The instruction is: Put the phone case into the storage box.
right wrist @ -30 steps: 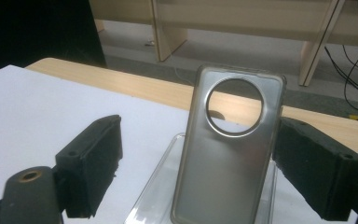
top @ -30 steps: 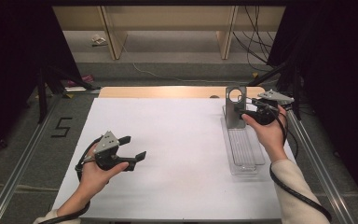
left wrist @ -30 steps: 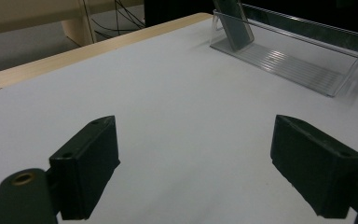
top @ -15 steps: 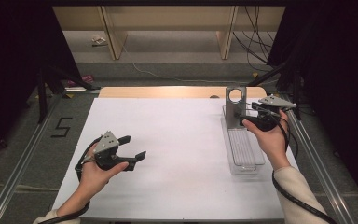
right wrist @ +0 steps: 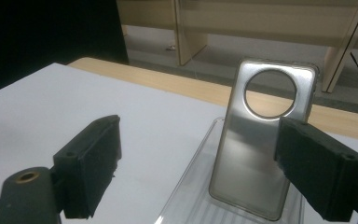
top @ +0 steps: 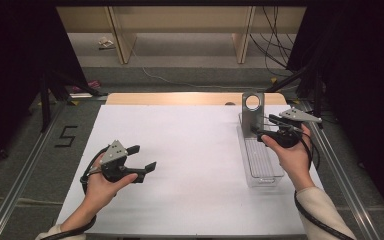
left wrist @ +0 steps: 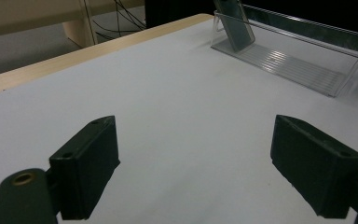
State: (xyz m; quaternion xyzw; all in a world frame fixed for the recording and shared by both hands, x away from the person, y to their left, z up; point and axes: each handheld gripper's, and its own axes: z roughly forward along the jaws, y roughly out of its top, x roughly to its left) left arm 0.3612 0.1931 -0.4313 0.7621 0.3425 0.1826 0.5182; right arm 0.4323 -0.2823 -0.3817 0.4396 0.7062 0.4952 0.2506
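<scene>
A silvery phone case (top: pixel 252 113) with a round camera hole stands upright, leaning at the far end of a clear plastic tray (top: pixel 263 167) on the right of the white table. My right gripper (top: pixel 266 127) is open just to the right of the case and points at it. In the right gripper view the case (right wrist: pixel 259 144) stands beyond the open right gripper (right wrist: pixel 198 173), not between the jaws. My left gripper (top: pixel 142 157) is held open over the left of the table with nothing in it. The left gripper (left wrist: pixel 209 173) looks across bare white surface toward the tray (left wrist: pixel 307 56).
The white sheet (top: pixel 190 150) covers the table, with a wooden edge (top: pixel 180 98) at the far side. Metal rails (top: pixel 340 185) run along both sides. Cables (top: pixel 275 30) and shelf legs lie on the floor beyond. A "5" mark (top: pixel 66 136) is left of the table.
My right gripper has drawn slightly back and down beside the case. The left gripper has stayed where it was.
</scene>
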